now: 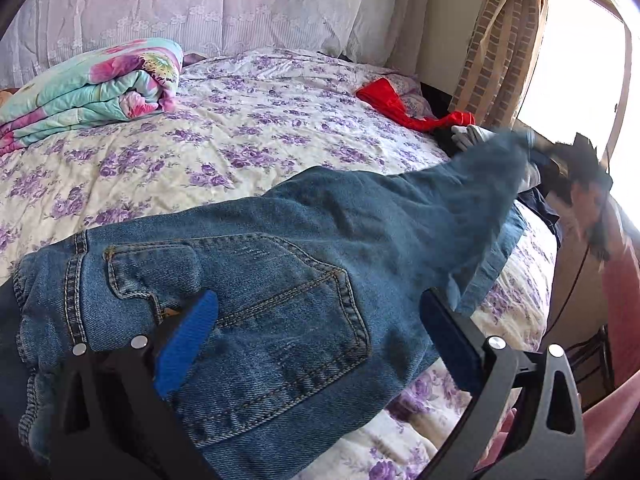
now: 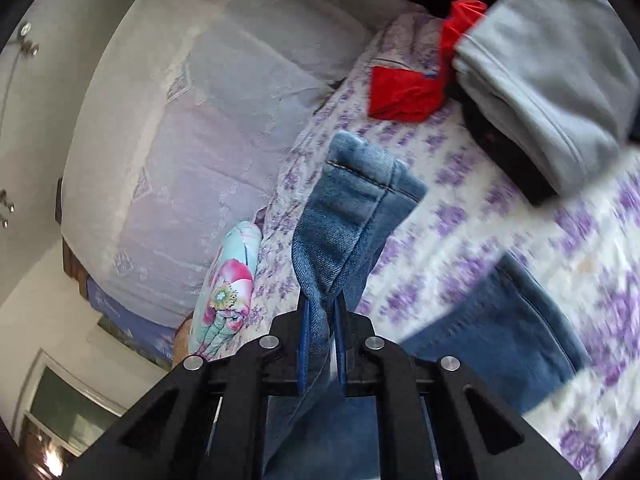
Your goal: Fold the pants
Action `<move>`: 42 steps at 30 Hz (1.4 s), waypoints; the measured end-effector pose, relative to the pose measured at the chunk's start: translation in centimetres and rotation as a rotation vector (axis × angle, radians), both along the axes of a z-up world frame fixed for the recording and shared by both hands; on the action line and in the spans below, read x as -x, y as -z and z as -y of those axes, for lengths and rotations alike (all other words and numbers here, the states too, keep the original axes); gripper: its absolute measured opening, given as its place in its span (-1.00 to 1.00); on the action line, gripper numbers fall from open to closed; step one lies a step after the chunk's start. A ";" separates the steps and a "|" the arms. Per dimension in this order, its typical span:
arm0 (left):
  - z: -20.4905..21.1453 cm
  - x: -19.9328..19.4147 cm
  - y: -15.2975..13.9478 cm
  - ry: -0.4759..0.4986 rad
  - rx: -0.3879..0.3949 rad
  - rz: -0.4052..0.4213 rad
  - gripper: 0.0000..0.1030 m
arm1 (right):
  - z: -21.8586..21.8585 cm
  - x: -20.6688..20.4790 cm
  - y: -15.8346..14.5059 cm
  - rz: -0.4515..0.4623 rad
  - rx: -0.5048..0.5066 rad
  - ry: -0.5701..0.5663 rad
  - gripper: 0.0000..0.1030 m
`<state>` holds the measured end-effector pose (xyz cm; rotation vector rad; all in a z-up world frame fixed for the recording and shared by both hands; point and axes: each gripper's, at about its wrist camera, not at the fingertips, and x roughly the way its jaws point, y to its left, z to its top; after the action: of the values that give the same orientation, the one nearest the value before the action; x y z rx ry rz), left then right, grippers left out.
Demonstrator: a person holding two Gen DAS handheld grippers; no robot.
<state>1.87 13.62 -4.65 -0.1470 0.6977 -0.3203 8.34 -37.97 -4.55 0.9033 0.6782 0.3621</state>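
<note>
Blue jeans lie across the near part of the bed, back pocket up, waist at the left. My left gripper is open, its blue pads on either side of the seat of the jeans, resting over the fabric. My right gripper is shut on the hem end of the jeans legs and holds it raised above the bed. In the left wrist view that lifted leg end is blurred at the far right.
The bed has a purple-flowered sheet. A folded floral quilt lies at the back left. A red garment and grey clothing lie at the far right edge. Padded headboard behind; window at right.
</note>
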 end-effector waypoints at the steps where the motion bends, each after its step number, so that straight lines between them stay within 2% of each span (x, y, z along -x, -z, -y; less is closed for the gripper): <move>1: 0.0 0.0 0.0 0.000 -0.002 0.000 0.91 | 0.7 0.5 3.0 -0.056 -0.020 0.013 -0.78; 3: 0.0 -0.1 0.0 0.000 -0.005 -0.001 0.91 | 1.7 1.0 7.5 -0.140 -0.088 0.023 -0.72; 4: 0.0 -0.1 0.0 0.000 -0.005 -0.001 0.91 | 2.0 1.3 8.4 -0.125 -0.151 0.017 -0.75; 5: 0.0 0.0 0.0 0.000 -0.004 0.000 0.91 | 2.3 1.4 8.4 -0.094 -0.187 0.010 -0.70; 7: 0.0 0.0 0.0 0.000 -0.004 0.001 0.91 | 2.5 1.5 7.0 -0.020 -0.211 0.007 -0.08; 8: 0.0 0.0 0.0 0.000 -0.004 0.001 0.91 | 2.6 1.5 6.2 0.026 -0.224 0.009 0.36; 9: 0.0 0.0 0.0 0.001 -0.004 0.001 0.91 | 2.4 1.1 5.7 0.043 -0.220 0.008 0.47; 11: 0.0 0.0 0.0 0.000 -0.002 0.002 0.91 | 1.7 -0.7 5.3 -0.005 -0.157 -0.008 0.45; 13: 0.0 0.0 0.0 -0.002 -0.001 0.004 0.91 | 0.9 -2.3 5.0 -0.045 -0.080 -0.037 -0.18; 14: 0.0 0.1 0.0 -0.003 0.000 0.005 0.91 | 0.7 -2.7 4.5 -0.042 -0.043 -0.055 -0.60; 15: 0.0 0.1 0.0 -0.005 0.001 0.005 0.91 | 0.5 -2.7 3.2 -0.003 -0.005 -0.071 -0.74; 18: 0.0 0.1 -0.1 -0.005 -0.001 0.004 0.91 | 0.2 -0.9 0.4 0.103 0.044 -0.084 -0.76; 20: 0.0 0.1 0.0 -0.004 -0.003 0.004 0.91 | 0.6 0.8 -0.1 0.133 0.052 -0.065 -0.76; 22: 0.0 0.1 0.0 -0.003 0.001 0.004 0.91 | 1.4 1.3 1.6 0.077 0.052 -0.033 -0.76; 25: 0.0 0.0 -0.1 0.000 0.000 0.002 0.91 | 1.9 -0.1 6.4 -0.086 0.061 -0.030 -0.73; 26: 0.0 0.0 -0.2 0.003 0.006 -0.002 0.91 | 2.1 -0.2 6.7 -0.077 0.037 -0.036 -0.73; 28: -0.2 0.3 -0.5 -0.001 0.010 -0.011 0.91 | 2.1 1.3 4.8 -0.076 0.095 -0.040 -0.52; 29: -0.3 0.7 -0.9 -0.003 0.003 -0.012 0.91 | 2.1 2.3 3.8 -0.058 0.132 -0.027 -0.11; 30: -0.4 1.1 -1.1 -0.006 -0.009 -0.007 0.91 | 1.6 3.4 2.7 -0.023 0.181 -0.021 0.09; 33: -0.6 2.4 -1.7 -0.014 -0.061 0.014 0.91 | -3.8 5.7 -1.1 0.123 0.375 -0.152 0.09; 35: -0.8 2.8 -1.9 -0.016 -0.077 0.022 0.91 | -8.5 6.1 -2.4 0.227 0.444 -0.263 0.08; 37: -1.2 2.9 -1.9 -0.025 -0.078 0.028 0.91 | -14.1 5.4 -3.0 0.323 0.463 -0.411 -0.02; 40: -1.4 3.2 -1.1 -0.055 -0.113 0.027 0.91 | -21.8 4.9 -2.5 0.398 0.499 -0.635 -0.38; 41: -1.5 3.4 -0.8 -0.058 -0.119 0.028 0.91 | -24.2 4.6 -2.2 0.424 0.528 -0.691 -0.51; 42: -1.5 3.6 -0.6 -0.057 -0.123 0.032 0.91 | -25.9 4.6 -2.0 0.442 0.559 -0.720 -0.55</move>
<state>-1.69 15.17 -4.03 -0.0445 0.6789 -0.2240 3.76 -12.07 -2.58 0.0085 0.6241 0.9267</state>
